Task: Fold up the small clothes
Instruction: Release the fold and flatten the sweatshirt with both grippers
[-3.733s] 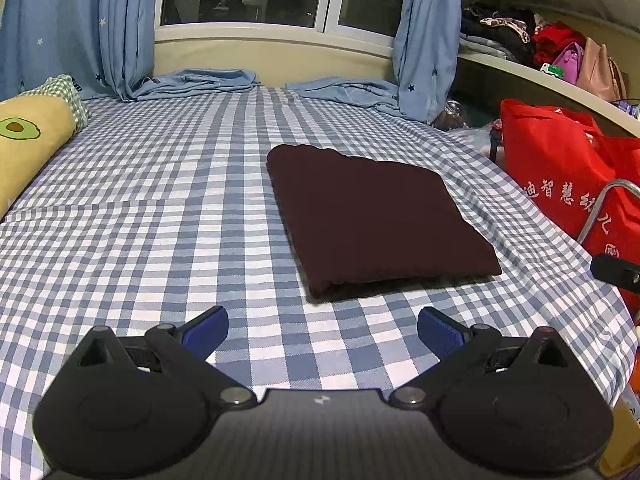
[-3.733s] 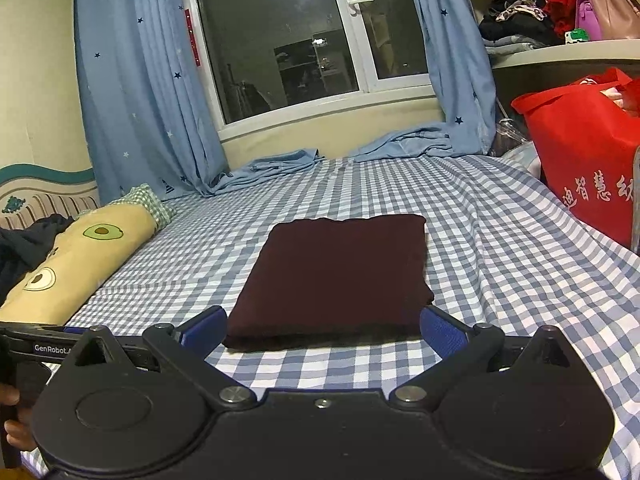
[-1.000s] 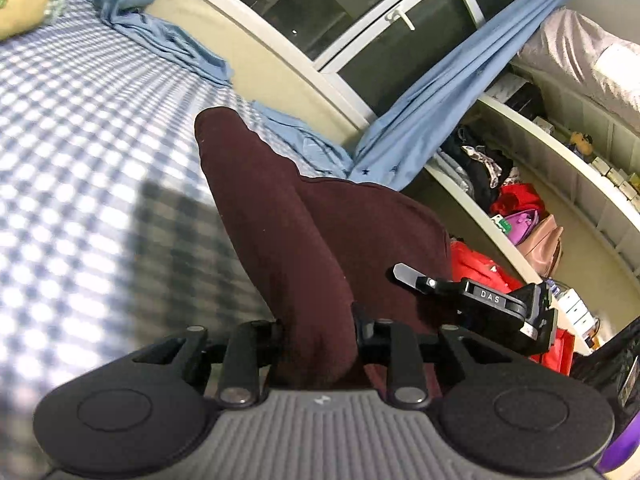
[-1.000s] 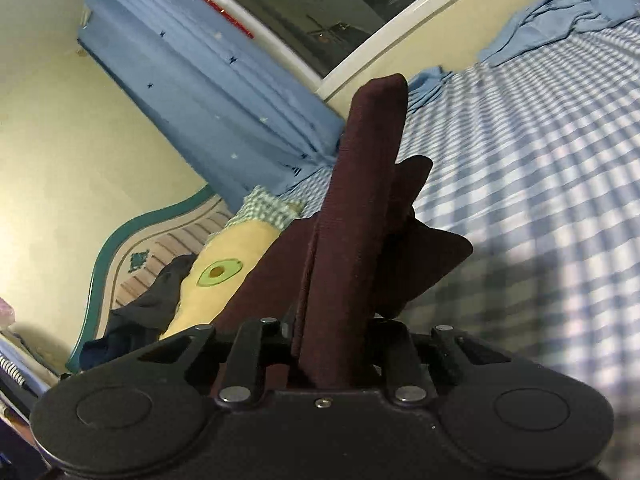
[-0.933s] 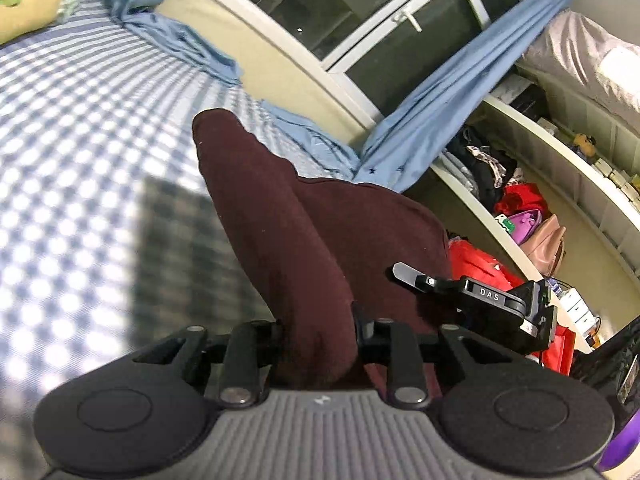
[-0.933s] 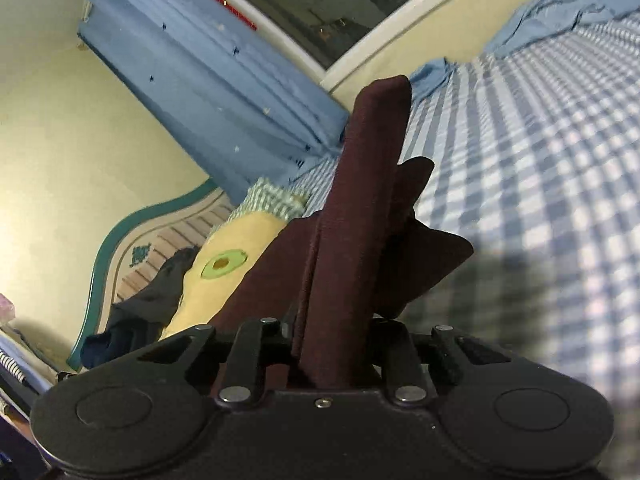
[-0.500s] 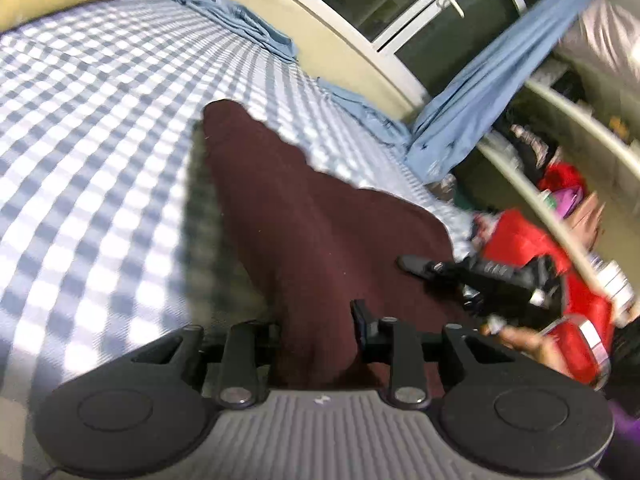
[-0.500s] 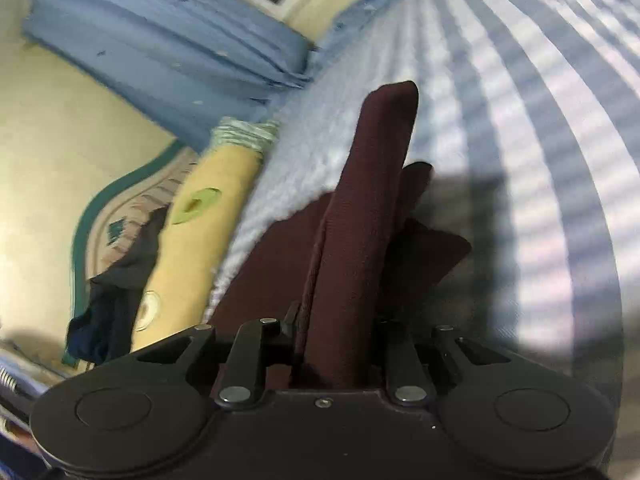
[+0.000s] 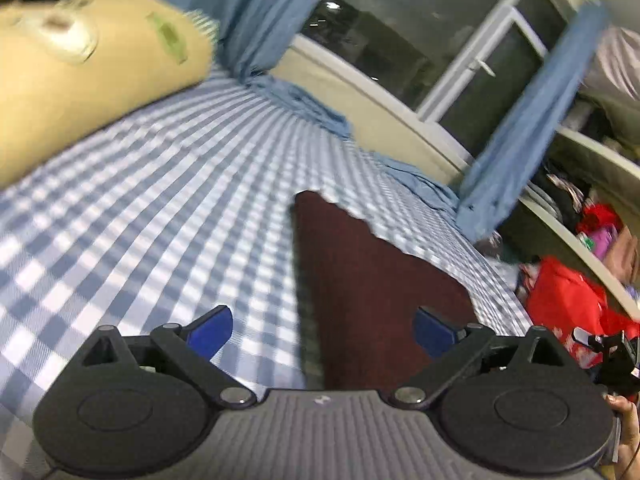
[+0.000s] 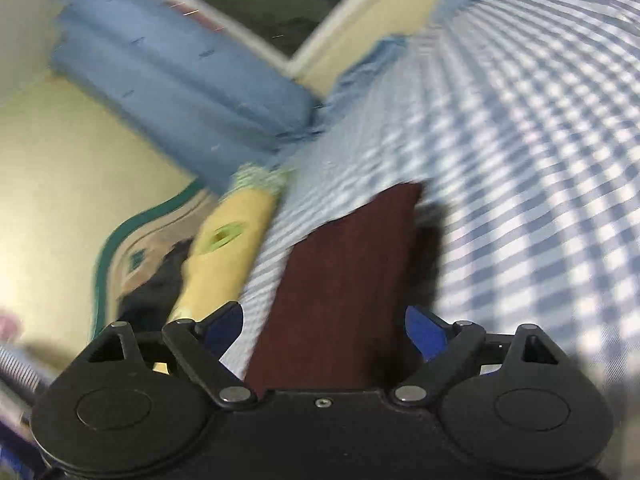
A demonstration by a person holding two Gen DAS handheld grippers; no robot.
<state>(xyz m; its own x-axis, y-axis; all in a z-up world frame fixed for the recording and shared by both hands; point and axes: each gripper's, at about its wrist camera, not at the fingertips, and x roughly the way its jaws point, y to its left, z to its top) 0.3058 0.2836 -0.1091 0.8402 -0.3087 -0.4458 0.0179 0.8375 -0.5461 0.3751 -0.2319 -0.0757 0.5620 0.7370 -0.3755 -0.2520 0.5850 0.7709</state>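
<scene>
Left gripper [image 9: 322, 330] and right gripper [image 10: 324, 322], jaws just sprung apart, pads clear of the maroon cloth [image 9: 368, 288] lying between them on the checked bed [image 9: 160, 216]. Beyond the cloth, a pillow [image 10: 228, 256]. Risk (judged): withdrawing pads snag an edge, undoing the fold.

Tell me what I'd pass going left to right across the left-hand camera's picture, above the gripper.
Yellow pillow → checked bedsheet → dark maroon cloth → red bag.
</scene>
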